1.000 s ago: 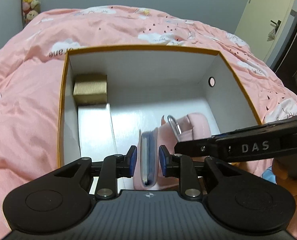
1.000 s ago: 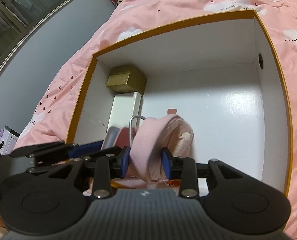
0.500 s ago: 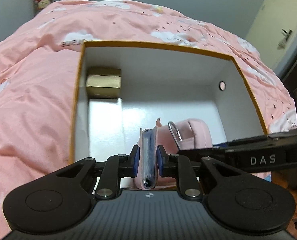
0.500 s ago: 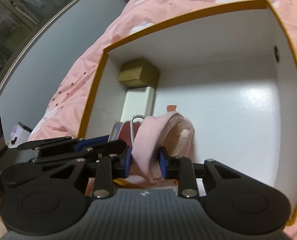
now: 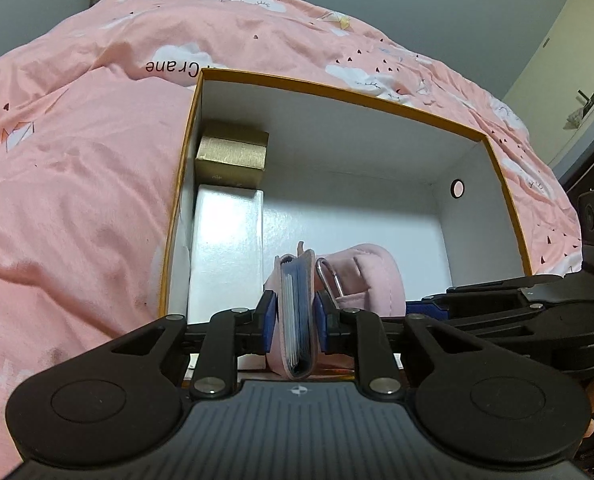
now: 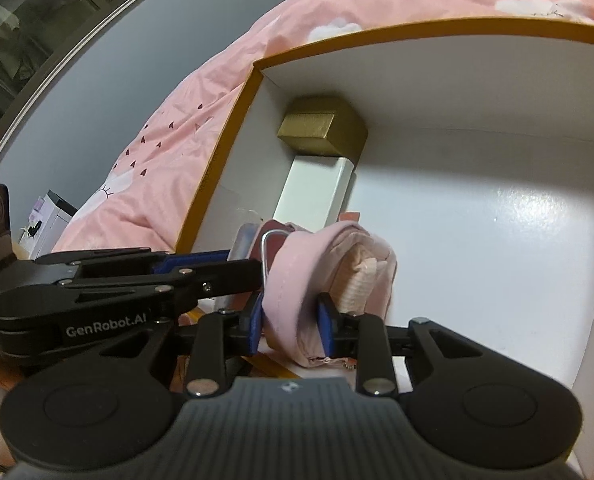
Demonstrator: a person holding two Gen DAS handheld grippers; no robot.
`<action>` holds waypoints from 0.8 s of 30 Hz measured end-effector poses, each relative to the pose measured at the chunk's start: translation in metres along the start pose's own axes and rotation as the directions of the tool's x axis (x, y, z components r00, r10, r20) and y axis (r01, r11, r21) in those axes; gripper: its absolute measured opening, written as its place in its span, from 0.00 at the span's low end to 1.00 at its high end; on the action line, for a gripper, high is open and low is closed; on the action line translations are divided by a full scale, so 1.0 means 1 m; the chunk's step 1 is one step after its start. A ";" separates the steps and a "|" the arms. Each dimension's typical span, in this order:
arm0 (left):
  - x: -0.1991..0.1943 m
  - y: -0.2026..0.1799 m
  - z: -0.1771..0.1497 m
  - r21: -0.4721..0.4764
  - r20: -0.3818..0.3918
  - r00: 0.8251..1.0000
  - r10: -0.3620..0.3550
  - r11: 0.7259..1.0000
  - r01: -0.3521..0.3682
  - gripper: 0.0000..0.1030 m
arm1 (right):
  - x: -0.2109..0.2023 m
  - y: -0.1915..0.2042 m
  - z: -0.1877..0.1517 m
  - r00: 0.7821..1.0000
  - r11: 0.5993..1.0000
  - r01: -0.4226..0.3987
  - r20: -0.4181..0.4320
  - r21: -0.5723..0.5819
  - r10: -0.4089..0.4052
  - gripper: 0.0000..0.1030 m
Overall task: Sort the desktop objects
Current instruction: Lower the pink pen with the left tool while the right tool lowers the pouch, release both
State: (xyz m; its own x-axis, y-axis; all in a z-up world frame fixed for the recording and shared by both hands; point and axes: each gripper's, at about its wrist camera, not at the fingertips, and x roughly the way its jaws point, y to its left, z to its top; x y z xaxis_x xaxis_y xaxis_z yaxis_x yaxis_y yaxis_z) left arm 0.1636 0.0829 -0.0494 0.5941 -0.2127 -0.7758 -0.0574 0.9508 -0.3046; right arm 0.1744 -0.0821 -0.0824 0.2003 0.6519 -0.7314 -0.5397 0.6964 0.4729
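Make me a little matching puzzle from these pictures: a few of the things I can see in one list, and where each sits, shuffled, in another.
Things:
1. gold box
2. white box
3. card holder
4. pink pouch

Places:
A. clamped in the left gripper
B. far left corner of the big box
C. clamped in the right gripper
D. along the left wall, just in front of the gold box

Pairs: 1-B, 2-D, 3-A, 4-C
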 end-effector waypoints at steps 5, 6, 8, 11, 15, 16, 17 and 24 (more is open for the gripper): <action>-0.007 0.005 0.000 -0.029 0.016 0.999 -0.044 0.999 0.044 0.22 | -0.005 -0.001 -0.004 1.000 1.000 -0.006 0.016 -0.002 0.006 0.38; -0.009 0.006 0.000 -0.030 0.023 0.999 -0.046 0.998 0.047 0.22 | -0.007 -0.001 -0.004 1.000 1.000 -0.009 0.019 -0.005 0.009 0.41; -0.012 0.006 0.000 -0.027 0.030 0.998 -0.052 0.998 0.053 0.22 | -0.010 0.002 -0.007 0.999 1.000 -0.006 0.031 -0.021 0.007 0.44; -0.016 0.005 -0.001 -0.017 0.039 0.998 -0.052 0.998 0.053 0.22 | -0.017 0.006 -0.011 0.998 0.999 0.013 0.055 -0.034 -0.011 0.48; -0.015 0.004 -0.001 -0.003 0.041 0.999 -0.031 0.999 0.032 0.22 | -0.030 0.005 -0.016 0.995 1.000 0.020 0.102 -0.001 -0.020 0.48; -0.014 0.004 -0.001 0.002 0.037 0.999 -0.026 1.000 0.026 0.22 | -0.033 0.004 -0.016 0.993 1.000 0.019 0.114 0.011 -0.021 0.48; -0.012 0.003 -0.002 0.009 0.034 0.999 -0.023 1.000 0.023 0.22 | -0.036 0.003 -0.017 0.992 1.000 0.020 0.127 0.024 -0.023 0.48; -0.005 -0.007 -0.006 0.082 0.044 0.999 0.024 0.996 -0.028 0.27 | -0.038 0.001 -0.016 0.987 0.996 0.045 0.151 0.074 -0.055 0.48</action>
State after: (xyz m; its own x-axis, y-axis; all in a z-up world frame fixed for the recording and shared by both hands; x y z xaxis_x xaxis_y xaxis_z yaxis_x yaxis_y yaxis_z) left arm 0.1565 0.0763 -0.0462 0.6275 -0.1793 -0.7577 -0.0082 0.9716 -0.2367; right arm 0.1528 -0.1108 -0.0625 0.3509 0.6502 -0.6739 -0.4685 0.7450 0.4749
